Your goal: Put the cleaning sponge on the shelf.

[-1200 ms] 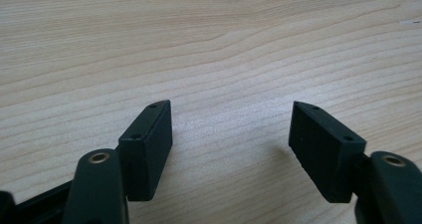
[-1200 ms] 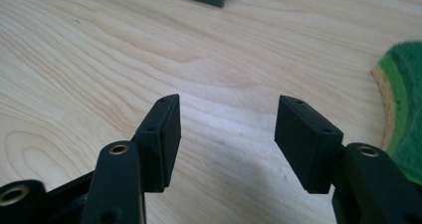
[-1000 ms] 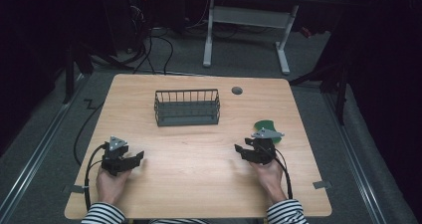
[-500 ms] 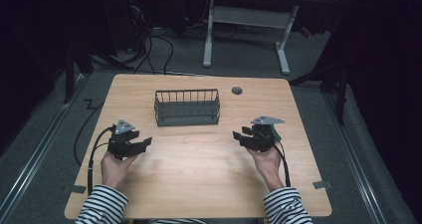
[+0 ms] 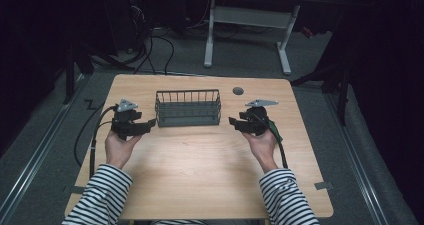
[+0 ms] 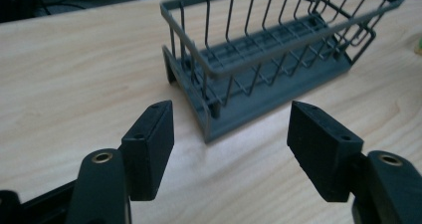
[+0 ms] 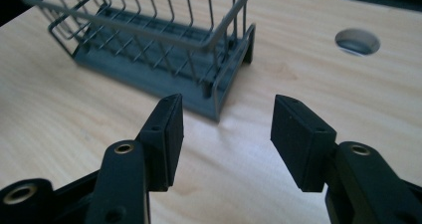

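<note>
Closing in on the wire basket (image 5: 188, 107) from both ends, nothing gripped yet.

Left gripper (image 5: 145, 125) off the basket's left end, right gripper (image 5: 235, 122) off its right end, both short of the wire. Jaws just reopened on each after a brief squeeze: wide on the left, about half open on the right, nothing between them. Basket upright at the middle of the table (image 5: 210, 185), towards the far edge, apparently empty. Next, probably: easing each pair of jaws over an end wall and pinching together for a level two-handed lift.
</note>
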